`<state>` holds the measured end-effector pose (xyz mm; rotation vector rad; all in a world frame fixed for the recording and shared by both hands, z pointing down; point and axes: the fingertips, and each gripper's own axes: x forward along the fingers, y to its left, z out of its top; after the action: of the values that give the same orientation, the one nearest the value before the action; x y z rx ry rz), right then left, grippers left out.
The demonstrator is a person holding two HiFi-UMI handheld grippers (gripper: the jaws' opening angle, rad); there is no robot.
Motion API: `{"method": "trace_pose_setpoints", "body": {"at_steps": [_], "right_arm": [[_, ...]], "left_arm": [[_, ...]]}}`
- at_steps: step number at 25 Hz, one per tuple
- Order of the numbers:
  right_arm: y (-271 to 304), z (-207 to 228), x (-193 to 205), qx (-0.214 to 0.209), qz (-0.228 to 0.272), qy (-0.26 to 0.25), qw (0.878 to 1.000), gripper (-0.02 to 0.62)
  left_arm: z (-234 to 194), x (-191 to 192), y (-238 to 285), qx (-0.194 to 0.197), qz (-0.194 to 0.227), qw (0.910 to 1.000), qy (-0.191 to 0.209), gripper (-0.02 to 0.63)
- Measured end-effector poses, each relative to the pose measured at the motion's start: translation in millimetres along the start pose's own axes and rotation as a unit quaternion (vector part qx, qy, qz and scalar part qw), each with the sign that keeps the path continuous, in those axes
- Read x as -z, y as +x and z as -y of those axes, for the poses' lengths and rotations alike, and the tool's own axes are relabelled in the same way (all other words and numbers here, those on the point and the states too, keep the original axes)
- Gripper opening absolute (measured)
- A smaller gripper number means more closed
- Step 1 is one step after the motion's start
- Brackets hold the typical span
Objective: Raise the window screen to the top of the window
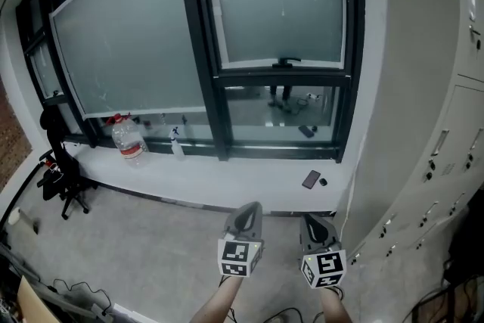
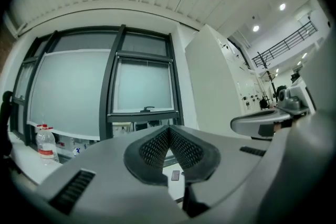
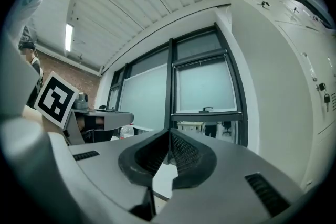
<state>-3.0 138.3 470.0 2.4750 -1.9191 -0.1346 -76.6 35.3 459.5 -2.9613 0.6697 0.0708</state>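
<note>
Left gripper (image 2: pixel 168 134): jaws pressed together with nothing between the pads. You hold it level, aimed at the window.
Right gripper (image 3: pixel 169 136): also closed and empty, carried just beside the left one. Probably kept shut only for the walk-up.
Window screen (image 1: pixel 276 7): frosted panel in the right-hand frame. Its lower bar sits about mid-height, with clear glass below, so it is not yet at the top.
Handle (image 1: pixel 286 62): small dark pull at the centre of that bar. It is the likely grip point, which would explain both grippers facing it.
Standoff: you are well apart from the window and touch nothing.
Sill (image 1: pixel 227 179): water bottle (image 1: pixel 130 140) and spray bottle (image 1: pixel 176 143) stand left of the frame, and the phone (image 1: pixel 311 178) lies below it.
Locker cabinet (image 1: pixel 423 125): close on your right, so it probably limits room on that side.
Step, judged: approach. One gripper must open before it can take the handle.
</note>
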Motion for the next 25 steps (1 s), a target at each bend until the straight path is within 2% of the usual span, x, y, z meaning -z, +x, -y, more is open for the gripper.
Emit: {"method": "trace_pose_setpoints", "body": {"at_steps": [5,9,14,25], "right_arm": [[-21,-55,-11,-0.001,0.012,0.002,1.000,0.017],[-55,-89,1,0.020,0.000,0.047,0.999,0.017],[-94,-126,8,0.022,-0.020,0.031,0.999,0.006],[-120,-145,-9,0.032,-0.008,0.005,0.999,0.006]], "left_arm": [[1,-11,-49,-0.006,0.016,0.9998,-0.001,0.005],[7,6,-100,-0.018,-0.001,0.9997,-0.013,0.003],[15,17,-152,-0.018,-0.015,0.9994,-0.026,0.005],[36,9,-185,-0.009,-0.005,0.9996,-0.026,0.003]]}}
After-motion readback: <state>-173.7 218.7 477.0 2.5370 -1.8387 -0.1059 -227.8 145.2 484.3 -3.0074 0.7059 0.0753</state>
